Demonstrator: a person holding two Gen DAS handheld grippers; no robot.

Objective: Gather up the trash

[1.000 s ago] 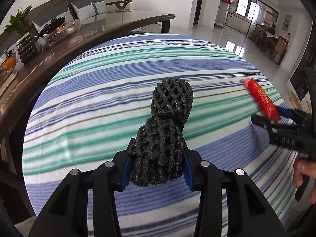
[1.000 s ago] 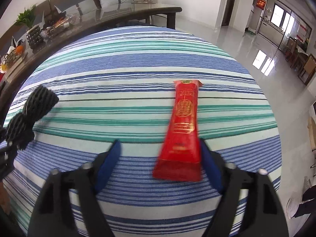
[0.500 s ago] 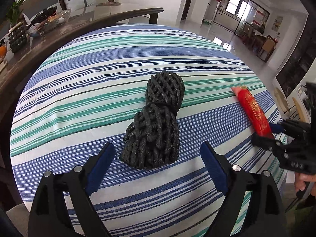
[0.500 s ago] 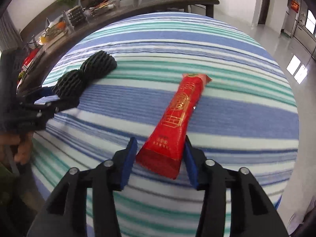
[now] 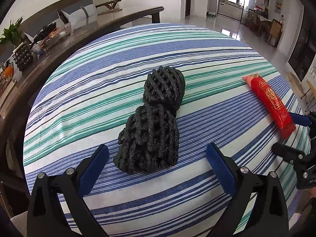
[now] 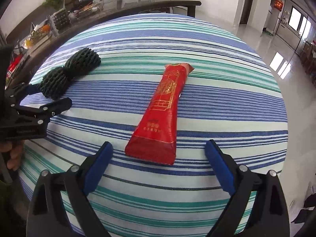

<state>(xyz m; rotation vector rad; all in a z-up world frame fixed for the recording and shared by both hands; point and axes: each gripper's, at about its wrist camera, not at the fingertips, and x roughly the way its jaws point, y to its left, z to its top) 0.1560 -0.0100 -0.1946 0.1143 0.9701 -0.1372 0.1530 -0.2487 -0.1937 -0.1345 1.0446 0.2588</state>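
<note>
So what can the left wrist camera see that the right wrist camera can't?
Only the left wrist view shows the left gripper head-on, its jaws opening around the near end of the black foam net. Only the right wrist view shows the right gripper head-on, its jaws opening, the red packet lying just ahead of them. Both show the net, the packet and the striped tablecloth.

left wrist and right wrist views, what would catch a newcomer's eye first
A black foam mesh bundle lies on the striped tablecloth just ahead of the left gripper, whose jaws are opening without touching it. To its right a red wrapper lies flat before the right gripper, also opening.
</note>
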